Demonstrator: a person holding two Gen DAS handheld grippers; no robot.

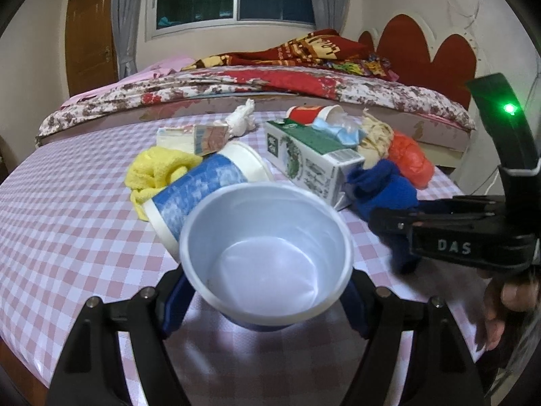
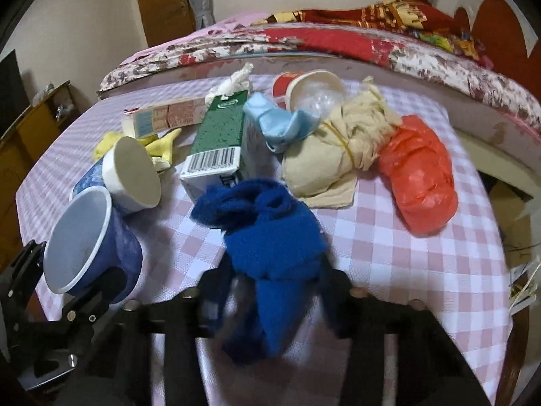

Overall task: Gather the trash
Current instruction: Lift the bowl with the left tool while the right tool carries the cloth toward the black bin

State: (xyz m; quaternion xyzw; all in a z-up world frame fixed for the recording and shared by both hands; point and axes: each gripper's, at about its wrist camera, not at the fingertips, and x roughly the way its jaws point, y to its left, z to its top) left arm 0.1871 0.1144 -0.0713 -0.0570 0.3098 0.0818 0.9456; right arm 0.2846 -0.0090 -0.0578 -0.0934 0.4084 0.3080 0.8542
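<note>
left tongs (image 1: 267, 291): you've got them clamped on the blue cup (image 1: 267, 250), mouth facing up, bottom centre of frame.
right tongs (image 2: 270, 291): pinching the blue cloth (image 2: 270, 237), which runs lengthwise up-frame.
cup vs cloth: cup sits lower left of the cloth, just beside it.

The left tongs (image 1: 267, 291) hold an open cup (image 1: 267, 253) between their fingers, low over the near edge of the counter (image 1: 67, 203). Just beyond them a second cup (image 1: 203, 186) lies on its side, with a crumpled cloth (image 1: 159, 169) to its left and a carton (image 1: 311, 162) to its right. The right tongs (image 2: 270, 291) sit right of the left ones with a bunched cloth (image 2: 267, 230) between their fingers; ahead of them lie a tied bundle (image 2: 341, 149) and, to its right, a bag (image 2: 419, 172), with the bed (image 2: 338, 44) behind the counter.
</note>
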